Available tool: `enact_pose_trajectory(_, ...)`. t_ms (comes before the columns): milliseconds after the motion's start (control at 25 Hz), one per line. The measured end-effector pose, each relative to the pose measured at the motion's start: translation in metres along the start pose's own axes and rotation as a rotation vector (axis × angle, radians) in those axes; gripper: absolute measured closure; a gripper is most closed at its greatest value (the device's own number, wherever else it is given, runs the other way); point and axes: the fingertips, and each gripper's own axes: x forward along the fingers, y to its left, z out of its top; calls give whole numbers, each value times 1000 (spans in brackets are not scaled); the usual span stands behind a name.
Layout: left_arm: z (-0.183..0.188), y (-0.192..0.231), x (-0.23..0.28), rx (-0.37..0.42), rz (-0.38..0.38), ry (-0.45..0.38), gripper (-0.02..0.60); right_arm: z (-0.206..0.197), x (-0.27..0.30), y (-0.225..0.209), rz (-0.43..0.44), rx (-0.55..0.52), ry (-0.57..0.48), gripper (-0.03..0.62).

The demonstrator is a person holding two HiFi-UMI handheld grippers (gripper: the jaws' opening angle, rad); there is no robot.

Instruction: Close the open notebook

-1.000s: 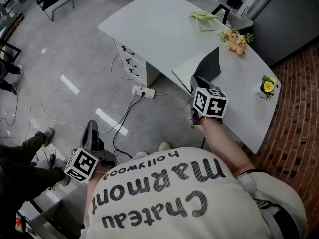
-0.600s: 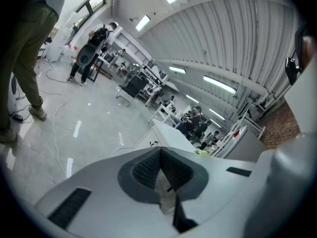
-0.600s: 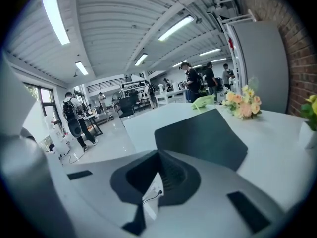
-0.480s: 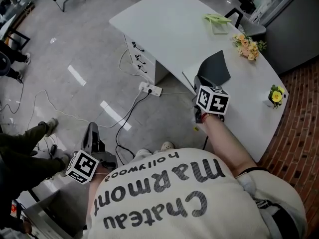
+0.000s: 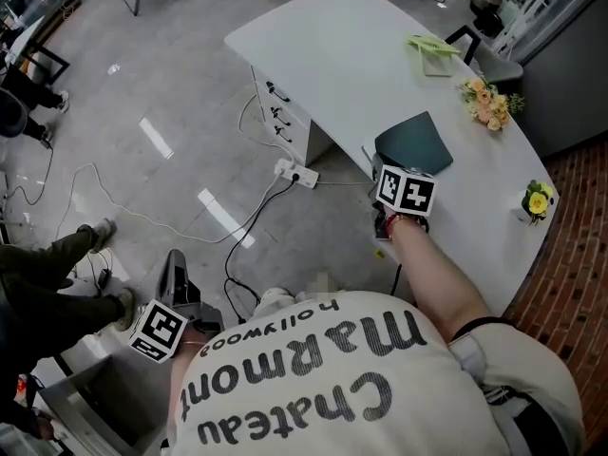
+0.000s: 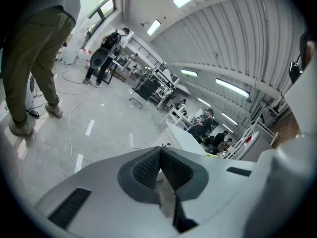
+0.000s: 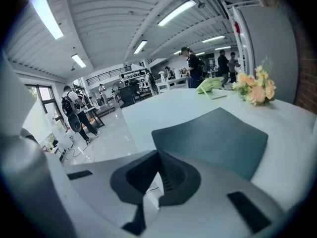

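The notebook (image 5: 414, 142) lies closed on the white table (image 5: 332, 55), its dark teal cover flat; in the right gripper view the notebook (image 7: 213, 138) fills the space just ahead of the jaws. My right gripper (image 5: 385, 172) hovers at the table's near edge, right beside the notebook's near corner, shut with nothing between its fingers (image 7: 158, 153). My left gripper (image 5: 177, 266) hangs low at my left side over the floor, far from the table. Its pads meet at the tip (image 6: 159, 150), shut and empty.
A bunch of flowers (image 5: 491, 103), a small yellow flower pot (image 5: 538, 200) and a green folded thing (image 5: 432, 46) sit on the table. A drawer unit (image 5: 285, 112) stands under it, with a power strip (image 5: 298, 173) and cables on the floor. A person's legs (image 5: 57, 255) stand at left.
The notebook's dark cover, standing half up before, has come down flat. My right gripper has sunk toward the table edge. The left gripper has shifted slightly.
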Motion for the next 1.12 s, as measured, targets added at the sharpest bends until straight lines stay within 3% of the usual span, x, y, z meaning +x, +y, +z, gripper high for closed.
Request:
enact_pose_trajectory(280, 2, 9, -5, 3, 24, -4, 580, -3, 11, -9, -36, 48, 22, 592)
enact_pose_trajectory(640, 7, 9, -6, 17, 1, 20, 580, -7, 12, -2, -82, -17, 48, 591)
enact_pose_trajectory(1000, 7, -6, 16, 88, -116, 108, 580, -54, -22, 60, 64, 123, 113, 591)
enact_pose_trajectory(1120, 1, -17, 25, 100, -178, 158, 580, -68, -43, 80, 91, 220, 107, 591)
